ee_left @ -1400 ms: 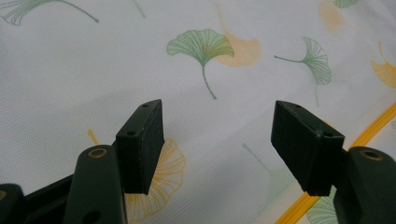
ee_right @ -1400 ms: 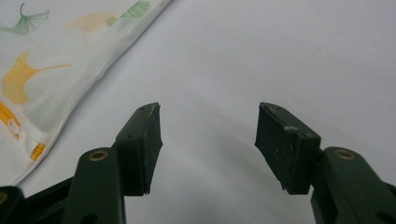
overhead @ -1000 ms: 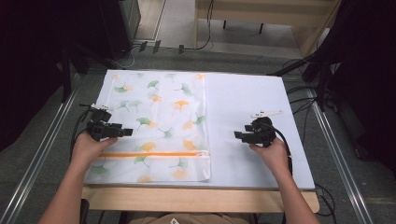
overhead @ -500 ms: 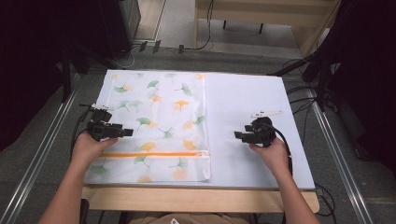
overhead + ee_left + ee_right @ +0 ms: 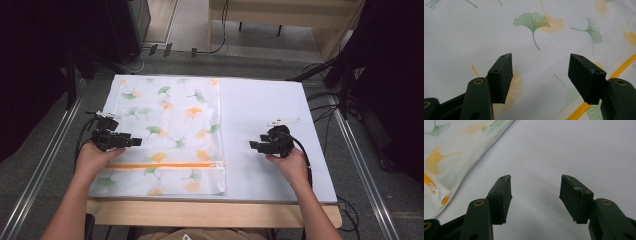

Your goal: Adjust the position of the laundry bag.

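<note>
Nothing has shifted but the right claw (image 5: 254, 145), its jaws just closing slightly on nothing. Left claw (image 5: 136, 142) gapes empty over the mesh bag (image 5: 170, 130); the bag's zipper (image 5: 165, 165) looks untouched, so the work is barely begun.

No text, label, brand, number or sign can be read anywhere; the mesh bag (image 5: 170, 135) carries only a printed pattern of green and orange ginkgo leaves

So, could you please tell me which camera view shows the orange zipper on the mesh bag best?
The high view: the orange zipper runs full length across the mesh bag. The left gripper view catches a short slanted stretch at its right edge; the right gripper view catches just its end, far left.
</note>
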